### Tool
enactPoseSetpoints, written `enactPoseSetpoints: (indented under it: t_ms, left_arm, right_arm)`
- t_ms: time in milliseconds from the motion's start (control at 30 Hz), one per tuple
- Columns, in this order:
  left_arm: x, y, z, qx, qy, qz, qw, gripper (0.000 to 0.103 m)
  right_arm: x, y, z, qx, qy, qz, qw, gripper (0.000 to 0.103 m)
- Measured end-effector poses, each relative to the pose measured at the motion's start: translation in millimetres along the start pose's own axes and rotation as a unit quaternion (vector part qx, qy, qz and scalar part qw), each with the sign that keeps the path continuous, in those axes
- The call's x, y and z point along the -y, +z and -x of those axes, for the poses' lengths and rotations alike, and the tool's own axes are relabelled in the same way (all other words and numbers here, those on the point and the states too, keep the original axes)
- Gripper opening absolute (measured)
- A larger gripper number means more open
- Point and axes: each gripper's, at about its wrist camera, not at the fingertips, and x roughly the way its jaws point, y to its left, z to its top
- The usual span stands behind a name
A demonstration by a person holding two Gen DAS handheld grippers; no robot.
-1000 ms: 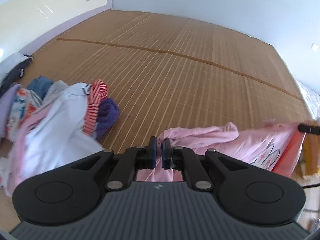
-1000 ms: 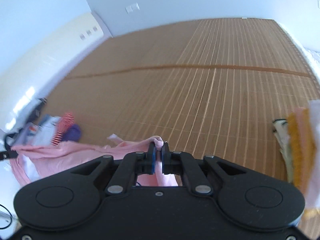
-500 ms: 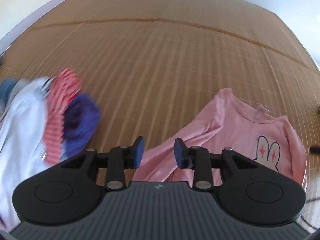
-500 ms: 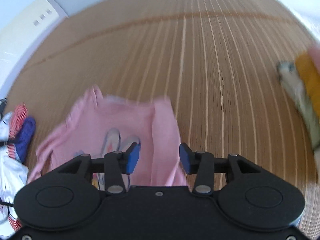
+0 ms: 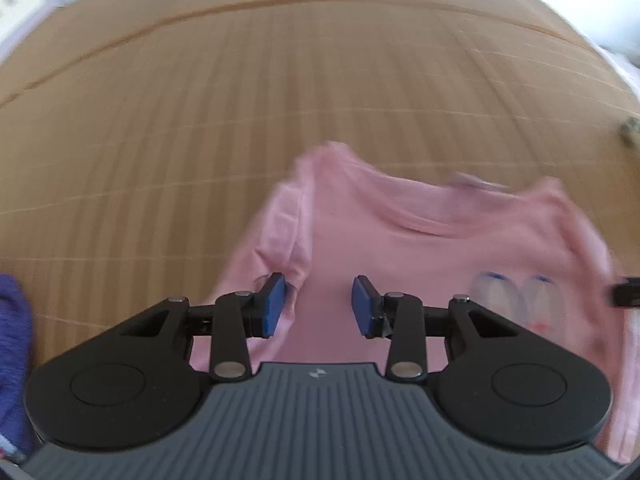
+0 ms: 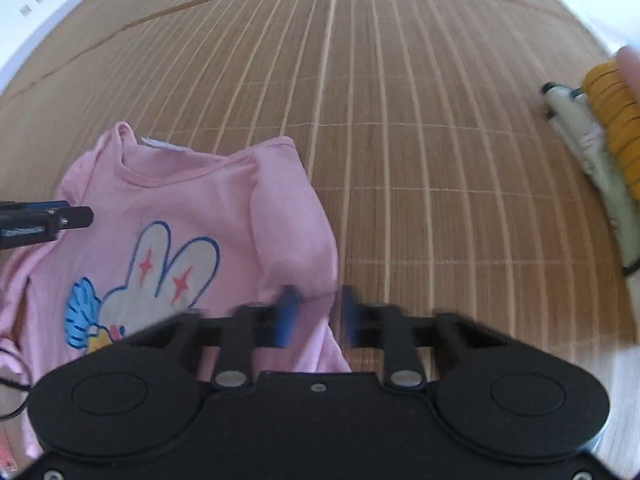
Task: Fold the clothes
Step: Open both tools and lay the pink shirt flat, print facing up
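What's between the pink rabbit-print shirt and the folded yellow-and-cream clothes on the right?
Only bare bamboo mat, per the right wrist view, between pink rabbit-print shirt and folded yellow-and-cream clothes.

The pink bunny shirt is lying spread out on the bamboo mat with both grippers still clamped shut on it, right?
Not quite. The pink bunny shirt lies spread on the bamboo mat, but both wrist views show the left gripper and right gripper open, gripping nothing.

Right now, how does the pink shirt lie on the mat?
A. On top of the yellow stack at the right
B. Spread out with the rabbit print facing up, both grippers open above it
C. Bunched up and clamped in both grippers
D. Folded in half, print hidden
B: the pink shirt lies spread on the mat with its rabbit print showing, and both the left gripper and the right gripper have their jaws apart, holding nothing.
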Motion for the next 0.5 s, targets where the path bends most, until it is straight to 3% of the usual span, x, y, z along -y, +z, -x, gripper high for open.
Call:
enactPoseSetpoints:
  t_ms: [67, 167, 200, 267, 400, 500]
  left_arm:
    - [-20, 3, -7, -0.002, 0.041, 0.011, 0.9991, 0.043]
    - [-51, 6, -11, 0.002, 0.065, 0.037, 0.9972, 0.043]
    - [-59, 7, -12, -0.005, 0.066, 0.046, 0.9967, 0.043]
    - [-69, 5, -7, -0.003, 0.066, 0.064, 0.9957, 0.043]
    - [-63, -4, 17, 0.004, 0.062, 0.060, 0.9962, 0.043]
    - [-48, -17, 34, 0.001, 0.035, 0.073, 0.9967, 0.043]
  right_arm:
    - [7, 12, 5, 0.024, -0.027, 0.020, 0.999, 0.005]
    - [17, 35, 15, 0.084, -0.084, 0.055, 0.991, 0.005]
    - [21, 43, 15, 0.086, -0.088, 0.058, 0.991, 0.008]
    - [32, 53, 19, 0.071, -0.061, 0.036, 0.995, 0.013]
    - [29, 38, 33, 0.049, -0.002, 0.008, 0.999, 0.036]
    - [20, 9, 40, 0.008, 0.053, -0.019, 0.998, 0.036]
